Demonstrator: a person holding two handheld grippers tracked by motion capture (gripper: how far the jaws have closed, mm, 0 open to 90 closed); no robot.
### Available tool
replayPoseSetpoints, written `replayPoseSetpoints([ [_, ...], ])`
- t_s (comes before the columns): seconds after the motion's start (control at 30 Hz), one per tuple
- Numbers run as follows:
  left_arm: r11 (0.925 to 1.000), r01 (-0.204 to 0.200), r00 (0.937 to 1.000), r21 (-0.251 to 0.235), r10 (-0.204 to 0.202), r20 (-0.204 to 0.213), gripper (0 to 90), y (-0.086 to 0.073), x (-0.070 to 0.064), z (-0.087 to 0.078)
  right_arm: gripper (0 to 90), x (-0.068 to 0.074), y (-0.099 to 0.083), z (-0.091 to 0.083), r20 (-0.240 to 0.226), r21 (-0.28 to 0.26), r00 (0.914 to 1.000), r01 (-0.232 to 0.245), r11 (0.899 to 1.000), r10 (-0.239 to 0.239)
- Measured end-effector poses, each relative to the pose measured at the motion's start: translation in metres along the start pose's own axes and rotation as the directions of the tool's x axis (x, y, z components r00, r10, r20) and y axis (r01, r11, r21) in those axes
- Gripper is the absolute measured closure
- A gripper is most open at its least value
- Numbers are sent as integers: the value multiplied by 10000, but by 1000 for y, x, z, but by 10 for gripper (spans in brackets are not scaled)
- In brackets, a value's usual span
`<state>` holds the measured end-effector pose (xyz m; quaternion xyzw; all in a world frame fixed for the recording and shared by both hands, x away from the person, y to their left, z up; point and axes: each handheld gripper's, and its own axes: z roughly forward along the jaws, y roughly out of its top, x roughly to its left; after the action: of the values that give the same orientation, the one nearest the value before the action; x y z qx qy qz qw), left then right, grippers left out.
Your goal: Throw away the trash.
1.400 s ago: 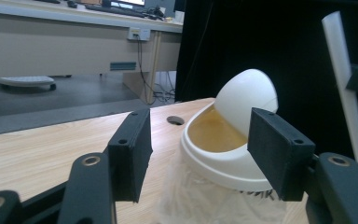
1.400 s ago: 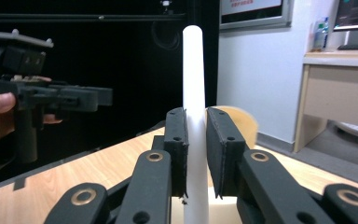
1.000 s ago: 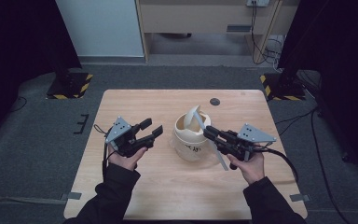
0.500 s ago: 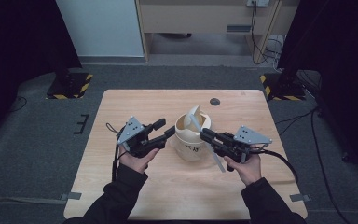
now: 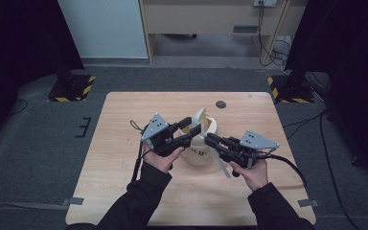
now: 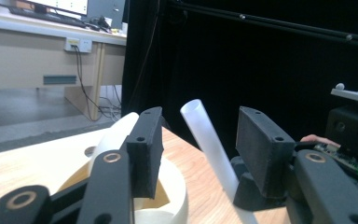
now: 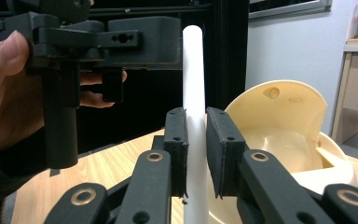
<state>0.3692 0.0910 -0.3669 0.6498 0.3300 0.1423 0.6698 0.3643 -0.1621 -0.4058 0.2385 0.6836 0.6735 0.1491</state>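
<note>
- The white tube (image 7: 193,116) sits pinched between the fingers (image 7: 177,140) of my right gripper (image 7: 196,149), and its long axis runs straight up through that gripper's view, the rounded top end well above the pads.
- In the high view the tube (image 5: 223,165) lies slanted over the desk (image 5: 124,124): its lower end points back toward my right hand (image 5: 251,172), its upper part runs toward the cream container (image 5: 201,143).
- From my left gripper's view the tube (image 6: 205,135) leans, open end up and tilted to the left, standing in the gap between my left fingers (image 6: 261,144).
- My left gripper (image 6: 200,149) has its fingers spread wide on either side of the tube; they are not touching it.
- In the high view my left gripper (image 5: 191,132) reaches over the container's rim.
- The container stands mid-desk between my two hands, its hinged lid (image 7: 279,107) raised upright, just beside the tube.
- A small dark disc (image 5: 220,104) lies near the desk's far edge, well apart from the rest.
</note>
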Motion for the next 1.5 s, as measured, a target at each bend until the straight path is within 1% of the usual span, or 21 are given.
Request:
replayPoseSetpoints([
  [0.07,10000,48,10000,48,-48,-29,543,-1,0,2,790,0,-1,1,-33,-16,10000,-18,10000,18],
  [0.23,9988,457,9988,192,-461,187,597,-4,0,6,789,1,-1,1,-137,-21,9999,-79,10000,78],
  [0.33,9981,553,9977,272,-563,371,680,-6,0,7,788,1,-1,1,-127,-52,9999,-97,9999,96],
  [0.37,9979,602,9969,256,-614,499,721,-6,0,8,788,1,-1,2,-133,-55,9999,-93,9999,92],
  [0.43,9972,696,9946,284,-715,750,766,-6,-2,8,785,2,-2,2,-116,-3,9999,-57,10000,57],
  [0.5,9982,508,9951,317,-533,830,793,-6,-3,8,772,3,-4,4,-138,83,9999,-34,10000,35],
  [0.57,9991,286,9962,305,-311,818,798,-5,-3,6,750,3,-6,5,-149,210,9999,-26,9998,29],
  [0.6,9993,254,9961,264,-275,833,798,-4,-3,4,738,4,-7,5,-123,253,9999,-3,9997,6],
  [0.7,9999,110,9972,97,-117,740,799,0,0,-4,699,3,-4,2,-41,202,10000,-15,9998,16],
  [0.83,9996,-272,9981,-86,276,552,799,5,3,-19,619,-1,1,-6,266,179,9996,-10,9998,5],
  [0.9,9990,-399,9982,-220,409,448,798,8,5,-28,591,-5,2,-12,492,53,9985,-225,9997,222],
  [0.93,9985,-462,9981,-289,473,388,798,10,7,-32,559,-8,2,-15,684,93,9974,-245,9997,238],
  [1.0,9976,-481,9984,-508,494,262,797,14,10,-42,482,-14,2,-23,1085,186,9934,-399,9990,377],
  [1.07,9965,-511,9986,-657,519,120,797,17,14,-50,446,-21,0,-32,1480,177,9876,-550,9983,518],
  [1.1,9962,-532,9985,-695,537,45,797,19,16,-53,428,-26,-1,-37,1716,217,9838,-574,9981,529],
  [1.17,9956,-555,9984,-761,550,-88,797,22,20,-60,381,-35,-5,-46,2169,288,9731,-864,9958,782],
  [1.23,9941,-604,9980,-904,584,-244,797,25,24,-67,315,-45,-11,-56,2759,503,9556,-1214,9913,1031],
  [1.33,9917,-579,9976,-1147,532,-436,797,29,30,-76,270,-61,-26,-71,3840,702,9137,-1728,9825,1333],
  [1.4,9897,-584,9971,-1307,515,-557,797,33,34,-81,224,-73,-37,-79,4466,1127,8862,-1926,9748,1234],
  [1.47,9879,-663,9961,-1401,574,-668,797,36,36,-86,192,-83,-48,-84,4987,1640,8594,-2216,9613,1131],
  [1.5,9870,-692,9956,-1451,592,-726,797,38,38,-88,186,-88,-54,-87,5179,1843,8487,-2332,9548,1073],
])
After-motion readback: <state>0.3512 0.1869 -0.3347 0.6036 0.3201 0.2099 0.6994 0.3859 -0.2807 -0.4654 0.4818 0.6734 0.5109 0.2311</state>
